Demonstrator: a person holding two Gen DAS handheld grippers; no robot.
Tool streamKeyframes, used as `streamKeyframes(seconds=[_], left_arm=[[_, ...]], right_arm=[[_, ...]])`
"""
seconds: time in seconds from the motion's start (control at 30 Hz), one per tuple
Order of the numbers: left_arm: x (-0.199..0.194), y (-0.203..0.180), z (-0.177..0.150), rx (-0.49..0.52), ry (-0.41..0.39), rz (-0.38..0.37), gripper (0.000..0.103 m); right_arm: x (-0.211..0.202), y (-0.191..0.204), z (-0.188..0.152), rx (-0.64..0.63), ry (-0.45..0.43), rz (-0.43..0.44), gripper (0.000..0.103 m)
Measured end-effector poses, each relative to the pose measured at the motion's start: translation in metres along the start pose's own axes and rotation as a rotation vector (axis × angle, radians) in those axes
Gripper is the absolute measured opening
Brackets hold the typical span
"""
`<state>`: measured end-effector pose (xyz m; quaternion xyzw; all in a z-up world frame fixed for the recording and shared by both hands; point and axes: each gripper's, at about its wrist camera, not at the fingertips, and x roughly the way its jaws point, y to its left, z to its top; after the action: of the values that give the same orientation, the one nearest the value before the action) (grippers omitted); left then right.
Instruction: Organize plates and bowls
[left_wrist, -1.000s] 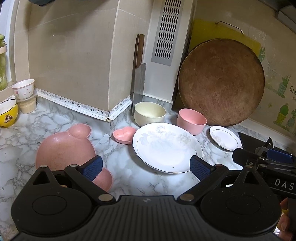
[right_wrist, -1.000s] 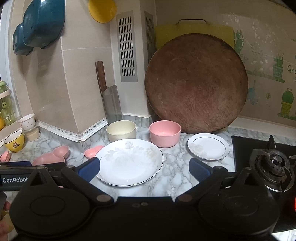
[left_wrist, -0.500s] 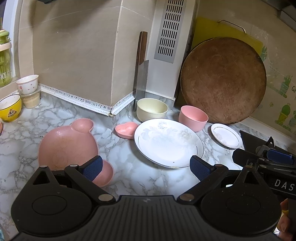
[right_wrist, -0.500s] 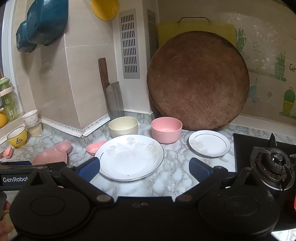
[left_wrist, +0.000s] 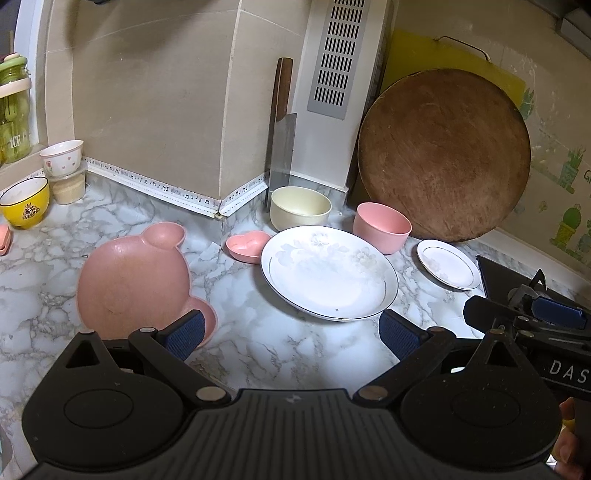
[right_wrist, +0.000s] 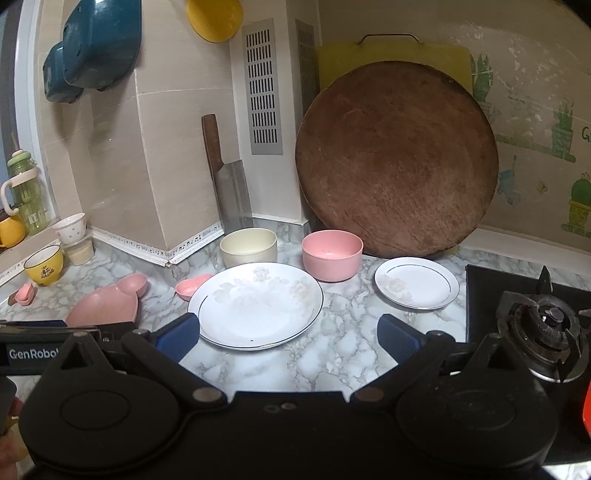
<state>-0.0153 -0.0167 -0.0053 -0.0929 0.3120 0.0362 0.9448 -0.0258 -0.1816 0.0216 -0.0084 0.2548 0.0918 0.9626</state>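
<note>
1. Change since a second ago: both cameras sit a little higher and farther back, so the dishes lie lower in each view and more wall shows; no dish has shifted.
2. Left gripper (left_wrist: 291, 330) has its jaws wide apart with nothing between them, above bare counter in front of the large white plate (left_wrist: 328, 271).
3. Right gripper (right_wrist: 288, 332) is likewise spread wide and empty, just in front of that plate.
4. Around the large plate: cream bowl (left_wrist: 300, 206) behind it, pink bowl (left_wrist: 382, 227) behind to the right, small white plate (left_wrist: 448, 264) to the right and apart, heart-shaped pink dish (left_wrist: 247, 245) close at its left edge, bear-shaped pink plate (left_wrist: 129, 277) farther left.
5. Surface is a grey-veined marble counter (left_wrist: 258, 332); a cleaver (right_wrist: 231, 192) and a round wooden board (right_wrist: 397, 162) lean on the tiled wall behind, and a gas burner (right_wrist: 546, 325) lies to the right.
6. Writing: "DAS" on the right gripper's body in the left view, "GenRobot" on the left gripper's body in the right view.
</note>
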Motion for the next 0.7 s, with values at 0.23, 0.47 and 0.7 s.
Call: streamKeyframes(seconds=[0.23, 0.47, 0.7], left_arm=[[0.0, -0.016, 0.0, -0.006, -0.011, 0.028, 0.101], [0.002, -0.028, 0.0, -0.016, -0.004, 0.035, 0.101], [0.01, -0.028, 0.003, -0.032, 0.01, 0.034, 0.101]], right_arm=[[0.001, -0.013, 0.0, -0.018, 0.009, 0.021, 0.103], [0.0, -0.026, -0.001, -0.027, 0.015, 0.029, 0.103], [0.008, -0.025, 0.001, -0.042, 0.022, 0.037, 0.103]])
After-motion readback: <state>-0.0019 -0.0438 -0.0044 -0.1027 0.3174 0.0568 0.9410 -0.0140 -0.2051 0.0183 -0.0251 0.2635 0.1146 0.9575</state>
